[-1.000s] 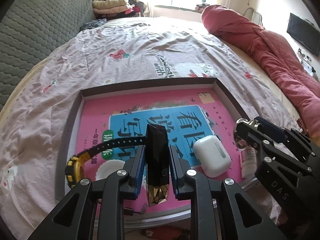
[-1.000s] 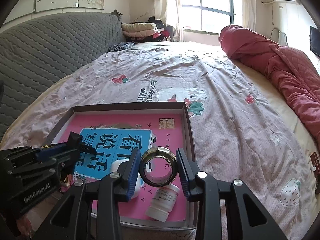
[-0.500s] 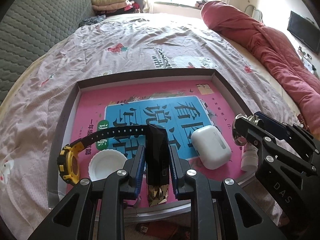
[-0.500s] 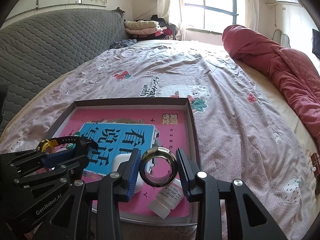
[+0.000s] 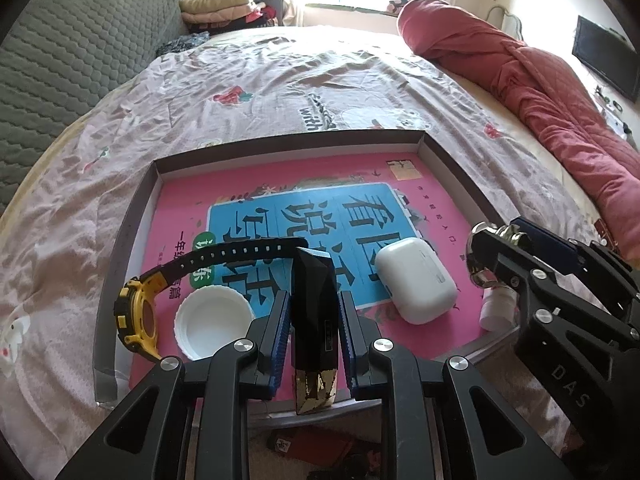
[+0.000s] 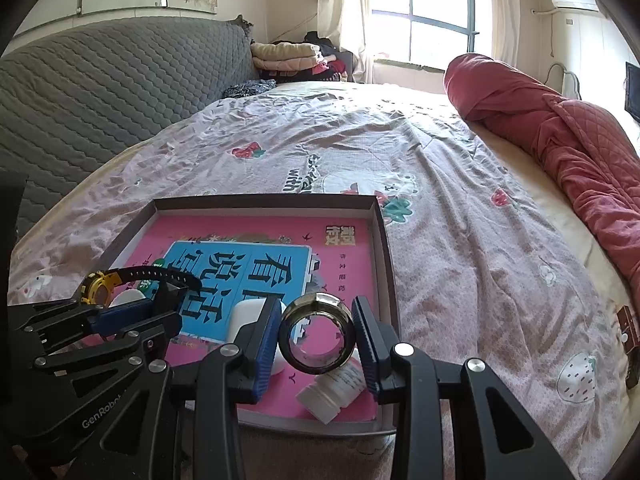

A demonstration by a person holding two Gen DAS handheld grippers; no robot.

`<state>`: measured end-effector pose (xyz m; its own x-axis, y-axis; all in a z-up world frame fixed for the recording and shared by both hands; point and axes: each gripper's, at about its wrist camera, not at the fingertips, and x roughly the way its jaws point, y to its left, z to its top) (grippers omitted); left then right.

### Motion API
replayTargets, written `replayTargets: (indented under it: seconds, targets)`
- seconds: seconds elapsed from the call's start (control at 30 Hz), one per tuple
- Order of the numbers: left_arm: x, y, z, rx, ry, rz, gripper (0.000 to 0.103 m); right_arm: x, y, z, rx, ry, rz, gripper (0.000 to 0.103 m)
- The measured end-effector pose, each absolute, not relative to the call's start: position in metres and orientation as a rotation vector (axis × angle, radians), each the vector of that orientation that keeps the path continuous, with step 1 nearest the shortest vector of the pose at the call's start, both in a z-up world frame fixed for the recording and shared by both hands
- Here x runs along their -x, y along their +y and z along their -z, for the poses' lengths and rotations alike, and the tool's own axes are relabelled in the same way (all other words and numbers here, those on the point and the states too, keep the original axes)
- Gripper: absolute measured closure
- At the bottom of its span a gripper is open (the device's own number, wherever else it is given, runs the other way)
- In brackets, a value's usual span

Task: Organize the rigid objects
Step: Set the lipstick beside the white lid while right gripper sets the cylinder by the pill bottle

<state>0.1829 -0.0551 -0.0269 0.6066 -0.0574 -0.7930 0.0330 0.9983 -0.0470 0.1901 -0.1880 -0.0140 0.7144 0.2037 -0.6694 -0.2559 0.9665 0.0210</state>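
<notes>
Spread across the bed (image 5: 280,92), the shallow box (image 5: 124,240) already held a watch (image 5: 136,312), white cap (image 5: 214,322) and earbud case (image 5: 416,280), and the left gripper (image 5: 314,320) was clamped on a black-and-gold lighter (image 5: 314,304) above its near edge, seemingly bound for that row. Over in the right wrist view, the right gripper (image 6: 316,338) pinched a metal ring (image 6: 316,334) edge-on above the white bottle (image 6: 334,390) at the box's near corner, likely for a clean drop.
</notes>
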Motion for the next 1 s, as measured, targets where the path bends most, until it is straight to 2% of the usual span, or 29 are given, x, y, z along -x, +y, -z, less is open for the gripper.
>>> replayTargets:
  seconds: [1.0]
  targets:
    - [-0.197, -0.071, 0.043, 0.036, 0.952, 0.068, 0.079, -0.2, -0.189, 0.037, 0.086, 0.769, -0.28, 0.066]
